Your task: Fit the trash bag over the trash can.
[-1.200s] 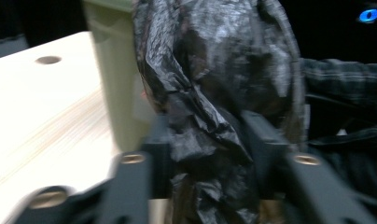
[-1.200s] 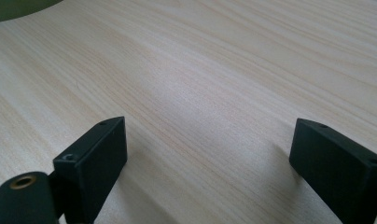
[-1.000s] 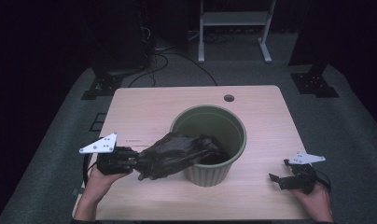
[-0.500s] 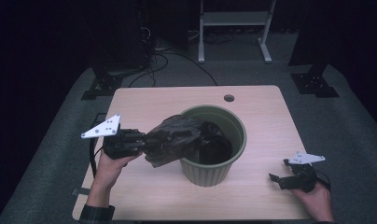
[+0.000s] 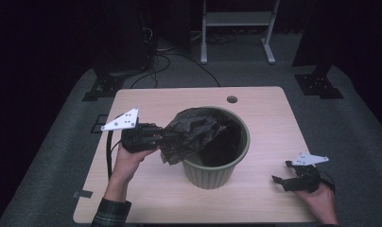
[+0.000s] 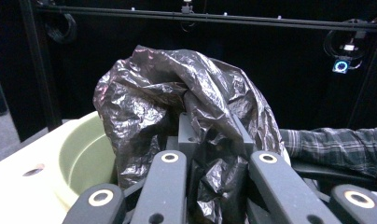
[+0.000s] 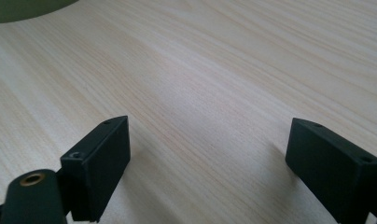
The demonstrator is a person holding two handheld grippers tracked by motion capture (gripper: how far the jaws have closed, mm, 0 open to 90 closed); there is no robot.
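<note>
1. High view, centre of frame: a crumpled black plastic bag (image 5: 191,132) is held over the left rim of a green bin (image 5: 217,165), partly draped into its opening. The bin stands on a light wood table (image 5: 146,198).
2. Left gripper (image 5: 151,138) is seen left of centre, jaws clamped together on the bag, with the bag end bunched between them. A grey three-cornered plate (image 5: 122,120) sits on top.
3. Left gripper view: the bag (image 6: 177,112) is shown close, wrapped round both jaws, with the pale inside wall of the bin (image 6: 81,158) at lower left. A plaid sleeve (image 6: 336,149) is seen at right, a detail not resolved from above.
4. Right gripper (image 5: 293,179) is seen at lower right of the high view, resting low over the table, well apart from the bin.
5. Right gripper view: jaws stand wide apart, with nothing between them but bare table (image 7: 214,84). The bin edge (image 7: 23,9) is caught at the upper left corner.
</note>
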